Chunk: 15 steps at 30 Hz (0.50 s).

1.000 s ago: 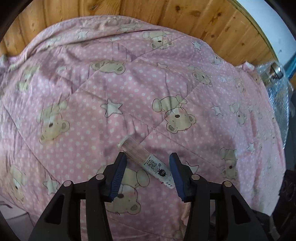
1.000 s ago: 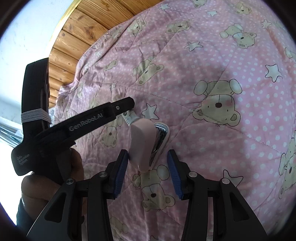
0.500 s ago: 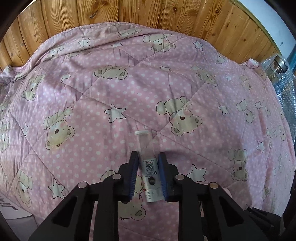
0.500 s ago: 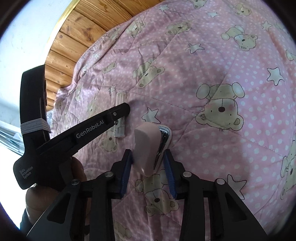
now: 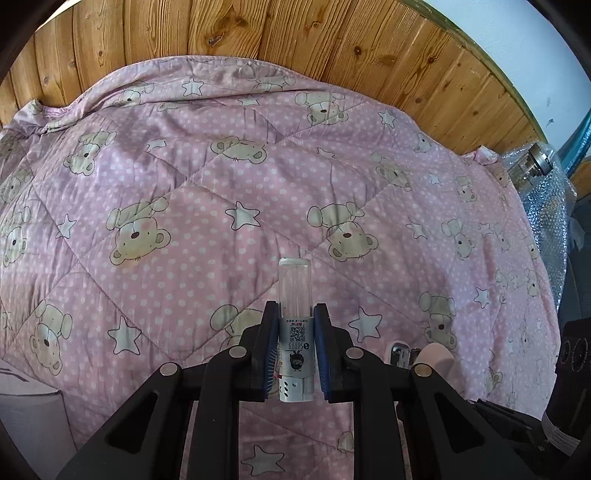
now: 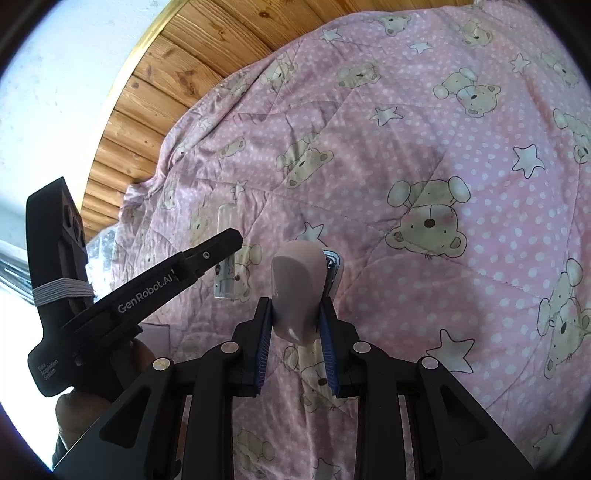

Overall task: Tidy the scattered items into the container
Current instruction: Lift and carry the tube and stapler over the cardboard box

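On a pink quilt (image 5: pixel 229 192) printed with bears, stars and white dots, backed at twelve o'clock by a wooden plank wall (image 5: pixel 258 33).

Item 1: left gripper (image 5: pixel 295 334), black frame, blue pads. Jaws drawn together and clamped on a small clear tube (image 5: pixel 295 291), at the six o'clock centre of the left wrist view. The tube's transparent capped end projects toward twelve o'clock beyond the pads; its white labelled end, with a printed square code, sits between them. In the right wrist view the same gripper (image 6: pixel 225 254) enters from eight o'clock, a hand (image 6: pixel 92 398) at its grip, the tube (image 6: pixel 226 258) seen partly behind its tip.

Item 2: right gripper (image 6: pixel 295 325), same make. Jaws pressed onto a pale pink stapler (image 6: pixel 295 291), held at six o'clock centre of its own view, rounded pink body uppermost, metal edge showing at the two o'clock side. Whether the stapler touches the quilt cannot be told. In the left wrist view the stapler (image 5: pixel 436 356) shows at four o'clock, just beside the left gripper's arm.

Item 3: silvery bubble-foil sheet (image 5: pixel 546 206), at three o'clock off the quilt edge.

Item 4: metal-capped jar (image 5: pixel 532 166), at two o'clock, above the foil.

Item 5: pale box corner (image 5: pixel 22 413), at eight o'clock.
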Each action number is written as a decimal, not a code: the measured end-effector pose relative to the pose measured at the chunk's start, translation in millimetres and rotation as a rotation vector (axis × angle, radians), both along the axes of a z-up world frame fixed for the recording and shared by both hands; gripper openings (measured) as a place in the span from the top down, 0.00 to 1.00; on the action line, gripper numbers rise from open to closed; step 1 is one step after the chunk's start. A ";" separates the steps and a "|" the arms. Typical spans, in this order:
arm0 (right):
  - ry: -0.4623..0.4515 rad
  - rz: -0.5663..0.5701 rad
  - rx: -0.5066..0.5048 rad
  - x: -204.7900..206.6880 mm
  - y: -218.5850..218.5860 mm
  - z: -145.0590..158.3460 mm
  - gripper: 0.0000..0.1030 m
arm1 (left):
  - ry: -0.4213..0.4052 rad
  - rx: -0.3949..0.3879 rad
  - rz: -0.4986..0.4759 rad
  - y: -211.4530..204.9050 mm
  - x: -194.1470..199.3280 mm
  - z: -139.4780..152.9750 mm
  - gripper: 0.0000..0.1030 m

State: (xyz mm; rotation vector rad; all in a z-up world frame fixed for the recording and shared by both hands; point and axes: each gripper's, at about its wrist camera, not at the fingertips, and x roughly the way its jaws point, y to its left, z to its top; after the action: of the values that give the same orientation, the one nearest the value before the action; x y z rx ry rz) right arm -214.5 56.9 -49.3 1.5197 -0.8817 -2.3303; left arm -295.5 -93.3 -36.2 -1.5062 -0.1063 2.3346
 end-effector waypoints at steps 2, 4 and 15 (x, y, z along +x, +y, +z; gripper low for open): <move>0.002 0.005 0.001 2.8 -1.1 3.2 0.74 | 0.006 -0.003 0.000 -1.4 6.2 4.3 0.81; 0.005 0.009 0.003 6.0 -2.4 6.3 0.74 | 0.016 -0.019 -0.002 -2.4 13.5 8.3 0.81; 0.022 0.042 0.026 47.3 -18.7 32.7 0.74 | 0.042 0.000 0.005 -23.4 66.7 39.5 0.81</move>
State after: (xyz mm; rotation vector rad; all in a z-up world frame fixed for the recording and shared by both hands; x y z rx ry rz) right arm -167.2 38.2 -16.6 1.5055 -0.8095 -2.3331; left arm -228.8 -116.7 3.3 -1.4577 -0.0989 2.3687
